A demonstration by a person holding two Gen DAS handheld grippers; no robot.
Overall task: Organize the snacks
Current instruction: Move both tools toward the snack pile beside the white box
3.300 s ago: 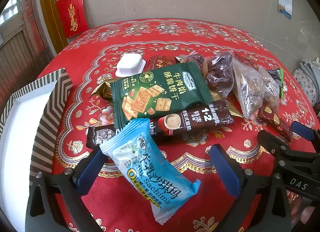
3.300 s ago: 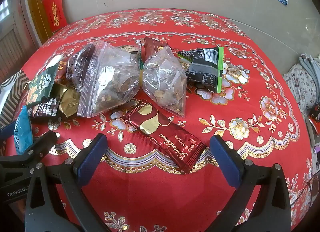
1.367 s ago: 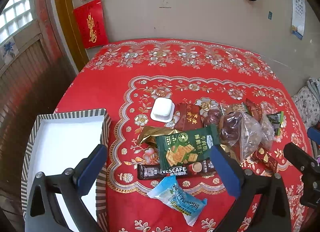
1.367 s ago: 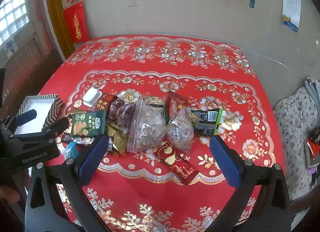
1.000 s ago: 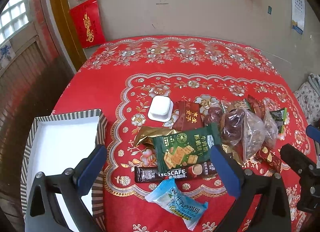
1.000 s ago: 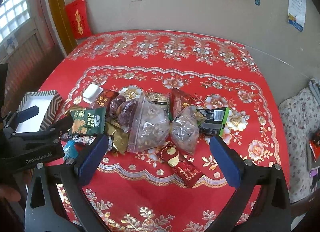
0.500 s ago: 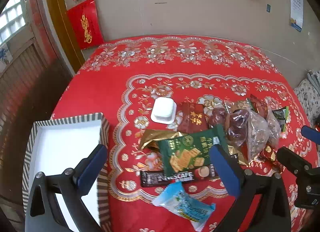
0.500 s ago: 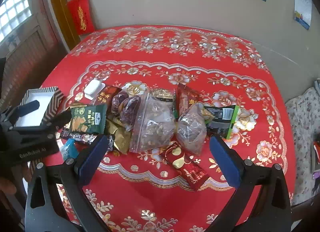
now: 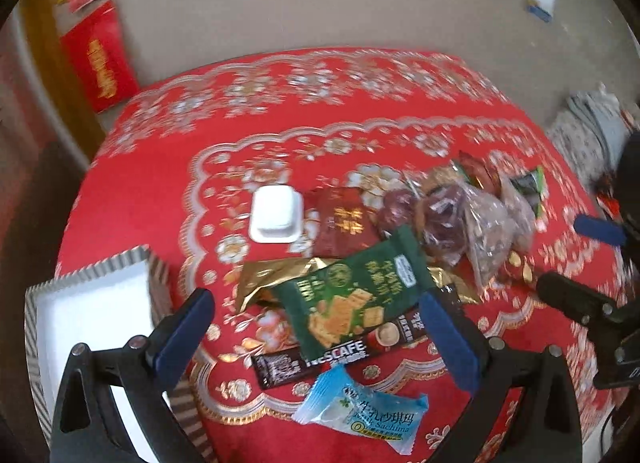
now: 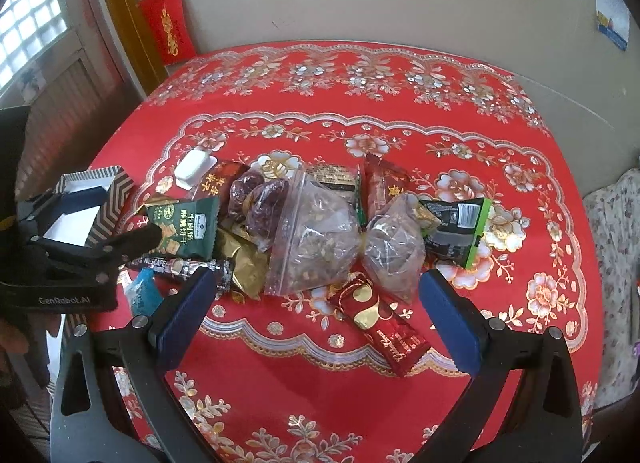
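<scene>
Green cracker packet [image 9: 352,295] hides part of Nescafe stick [image 9: 340,355]

Two clear bags [image 10: 316,239] [image 10: 394,249] of nuts. Two tongs [image 10: 316,315] [image 9: 316,335]. One each: green cracker packet [image 9: 352,295], Nescafe stick [image 9: 340,355], blue packet [image 9: 364,411], white tub [image 9: 275,214], striped box [image 9: 92,315].

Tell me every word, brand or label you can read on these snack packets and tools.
"NESCAFE": dark brown coffee stick packet.
"Milk Sachima": light blue plastic snack wrapper.
"GenRobot.AI": black left gripper.
Chinese characters on the green cracker bag and the script on the red and gold foil bar are too blurred to read.
</scene>
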